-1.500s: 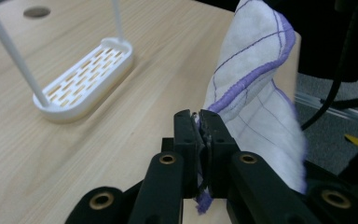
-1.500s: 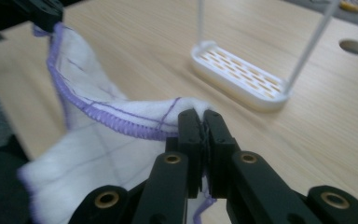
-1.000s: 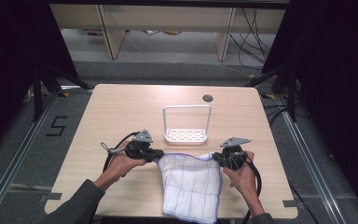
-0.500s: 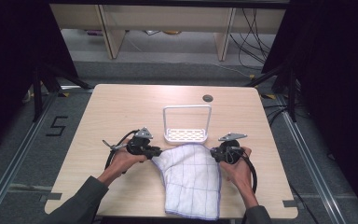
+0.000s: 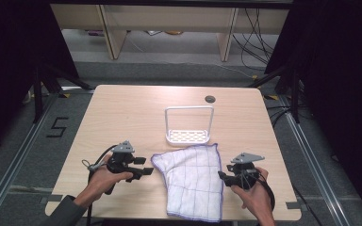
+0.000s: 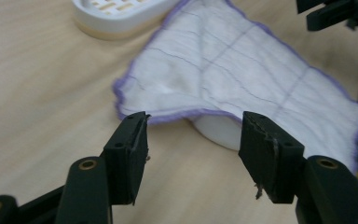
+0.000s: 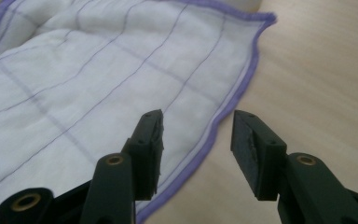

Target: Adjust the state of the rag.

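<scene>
I see the white cloth (image 5: 192, 181) with its purple hem lying flat on the bench (image 5: 122, 113), between my two tools, its far edge just short of the white rack (image 5: 189, 125) at twelve o'clock. My left tool (image 5: 147, 170) sits at the cloth's nine o'clock, jaws wide and empty, just off the hem. My right tool (image 5: 221, 176) at three o'clock is also spread wide, straddling the hem without gripping it.

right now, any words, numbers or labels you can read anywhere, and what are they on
"5": dark mark on the grey floor, left of the table.
No text shows on the cloth, the white rack, or either gripper.
</scene>
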Demonstrator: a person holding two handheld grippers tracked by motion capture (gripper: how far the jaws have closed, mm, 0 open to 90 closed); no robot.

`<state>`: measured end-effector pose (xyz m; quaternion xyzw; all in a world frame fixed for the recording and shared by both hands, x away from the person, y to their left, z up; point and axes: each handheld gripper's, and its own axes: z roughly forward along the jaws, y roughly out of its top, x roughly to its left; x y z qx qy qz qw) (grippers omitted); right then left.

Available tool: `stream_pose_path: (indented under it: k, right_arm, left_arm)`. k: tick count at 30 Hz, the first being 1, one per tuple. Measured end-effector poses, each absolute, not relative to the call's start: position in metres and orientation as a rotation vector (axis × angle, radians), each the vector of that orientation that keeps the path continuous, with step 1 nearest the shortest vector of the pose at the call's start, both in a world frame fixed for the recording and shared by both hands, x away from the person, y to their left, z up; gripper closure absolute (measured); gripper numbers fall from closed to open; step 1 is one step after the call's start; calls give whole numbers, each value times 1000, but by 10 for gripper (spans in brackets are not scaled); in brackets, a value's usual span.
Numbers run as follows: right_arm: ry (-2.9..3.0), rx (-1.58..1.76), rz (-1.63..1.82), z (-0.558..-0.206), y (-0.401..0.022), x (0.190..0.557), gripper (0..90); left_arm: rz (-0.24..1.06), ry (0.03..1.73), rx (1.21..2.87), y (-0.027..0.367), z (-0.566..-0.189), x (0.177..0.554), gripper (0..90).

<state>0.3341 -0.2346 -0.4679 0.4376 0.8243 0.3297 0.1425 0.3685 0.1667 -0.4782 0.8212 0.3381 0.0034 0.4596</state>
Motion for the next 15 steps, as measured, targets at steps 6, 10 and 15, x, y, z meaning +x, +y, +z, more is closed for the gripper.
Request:
stream_pose_path:
  k: [6,10,15]
  right_arm:
    - [2426,1287,945,-474,-230,301,507]
    - [2440,1266,916,-478,-228,287,503]
    - [2453,1260,909,-484,-226,276,503]
  left_arm:
    - [-87,810,2032,149,-487,344,404]
    - [-125,797,2033,137,-489,338,420]
    - [-159,824,2034,124,-494,340,438]
